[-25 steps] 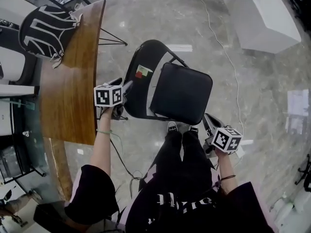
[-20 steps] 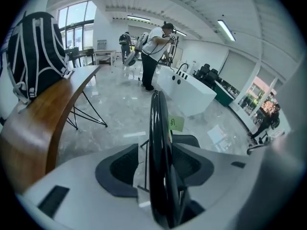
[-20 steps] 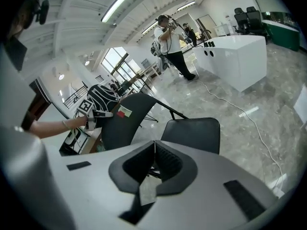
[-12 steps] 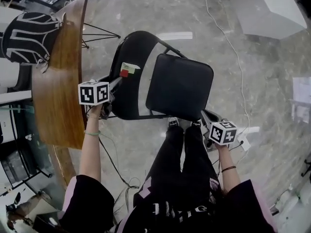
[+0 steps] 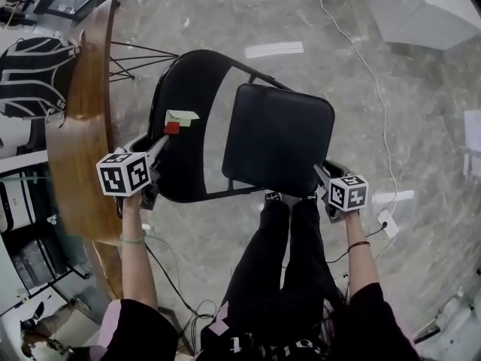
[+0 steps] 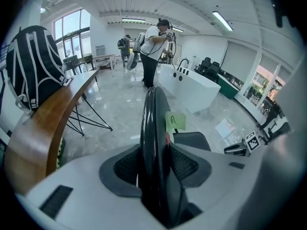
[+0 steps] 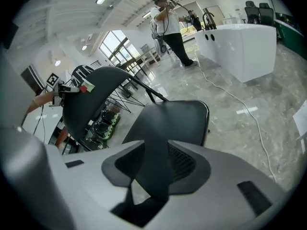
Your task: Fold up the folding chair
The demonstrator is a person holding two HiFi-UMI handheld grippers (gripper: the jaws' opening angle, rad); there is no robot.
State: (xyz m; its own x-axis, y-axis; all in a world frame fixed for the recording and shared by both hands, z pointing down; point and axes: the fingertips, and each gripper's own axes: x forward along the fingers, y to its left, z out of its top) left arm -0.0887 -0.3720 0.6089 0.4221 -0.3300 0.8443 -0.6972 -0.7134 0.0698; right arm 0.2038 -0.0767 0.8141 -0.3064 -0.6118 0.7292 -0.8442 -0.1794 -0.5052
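chair (image 5: 278, 149) stands unfolded on the marble floor, right in front of the operator's legs (image 5: 289, 254), just beside the wooden table (image 5: 83, 149) at head-view left. the backrest (image 5: 184, 89) is on the table side and the seat (image 7: 168, 119) lies flat toward the right. left gripper (image 5: 161, 140) is on the near side edge of the backrest, close below a green note (image 5: 180, 116) and a small red tag (image 5: 172, 128) stuck there. its jaws have just been closing, and in the left gripper view i see the thin black panel edge-on between the pads, both pads pressed to it, so it is pinched. right gripper (image 5: 322, 175) is at the seat's near right corner. its jaws have just been opening, and in the right gripper view the seat corner sits between them with a sliver of floor showing beside the left pad, so they are spread and not clamping. a backpack (image 5: 34, 81) lies on the table's far end. a white cable (image 5: 376, 89) runs across the floor past the chair toward a white counter (image 5: 421, 6) at top right.
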